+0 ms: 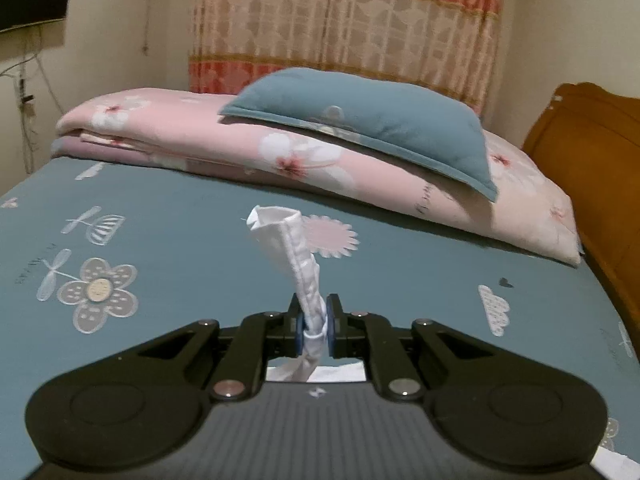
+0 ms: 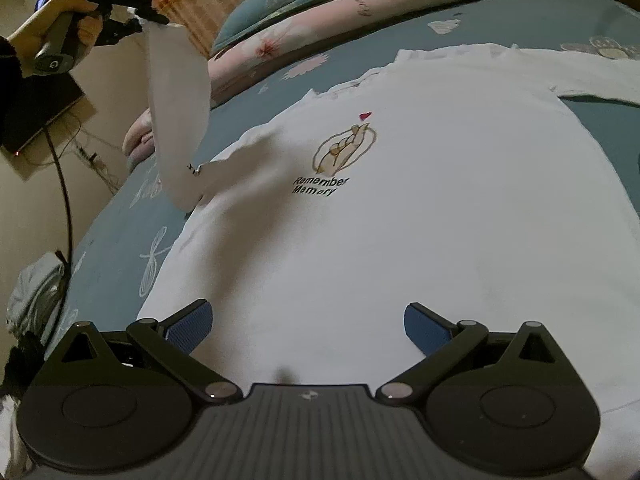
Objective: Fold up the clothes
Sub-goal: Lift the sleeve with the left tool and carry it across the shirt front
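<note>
- Left gripper (image 1: pixel 316 322) fingers (image 1: pixel 336 320) clamp the T-shirt (image 2: pixel 360 240) sleeve (image 1: pixel 298 256), lifted; right gripper (image 2: pixel 307 322) fingers spread, empty.
- Sleeve fold in hand; next, lay it across the chest.

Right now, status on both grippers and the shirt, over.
Left gripper shut on the sleeve, lifted off the bed. Right gripper open over the white T-shirt, holding nothing. Shirt body flat, print up. Folded quilt beyond it, apart.

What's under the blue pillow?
The blue pillow lies on a folded pink flowered quilt, which rests on the blue bedsheet. Whatever the pillow covers on the quilt can't be seen.
</note>
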Demonstrator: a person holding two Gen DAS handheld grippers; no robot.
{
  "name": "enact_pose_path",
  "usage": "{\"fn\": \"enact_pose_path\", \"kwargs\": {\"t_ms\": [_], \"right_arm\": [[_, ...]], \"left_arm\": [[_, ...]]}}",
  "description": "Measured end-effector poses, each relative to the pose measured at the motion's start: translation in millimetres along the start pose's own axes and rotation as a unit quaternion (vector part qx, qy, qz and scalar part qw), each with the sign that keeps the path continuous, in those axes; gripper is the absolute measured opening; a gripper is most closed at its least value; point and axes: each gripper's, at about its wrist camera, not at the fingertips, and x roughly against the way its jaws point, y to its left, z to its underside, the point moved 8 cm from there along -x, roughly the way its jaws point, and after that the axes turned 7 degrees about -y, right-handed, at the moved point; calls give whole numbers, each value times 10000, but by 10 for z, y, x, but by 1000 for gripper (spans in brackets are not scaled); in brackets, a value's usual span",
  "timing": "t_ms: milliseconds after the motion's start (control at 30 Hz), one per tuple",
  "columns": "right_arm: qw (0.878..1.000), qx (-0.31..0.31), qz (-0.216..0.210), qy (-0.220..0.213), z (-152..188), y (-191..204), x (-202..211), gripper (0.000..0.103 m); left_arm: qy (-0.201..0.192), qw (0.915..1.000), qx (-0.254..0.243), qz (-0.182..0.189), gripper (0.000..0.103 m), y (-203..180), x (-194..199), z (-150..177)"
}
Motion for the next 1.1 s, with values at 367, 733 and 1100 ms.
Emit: {"fn": "enact_pose_path", "kwargs": {"t_ms": [367,733,1100], "right_arm": [[10000,-80,-6,-31,-40,-33,19,103],[9995,-194,245,-21,-58,-170,40,103],[9974,-527,432,-226,-141,-344,107,103]], "left_arm": [[96,9989,-211,401,9,-633,-154,125],[396,9937,-591,871,9,-1289,-335,503],[824,9874,-823,1071,9,-1631,-579,1026]]}}
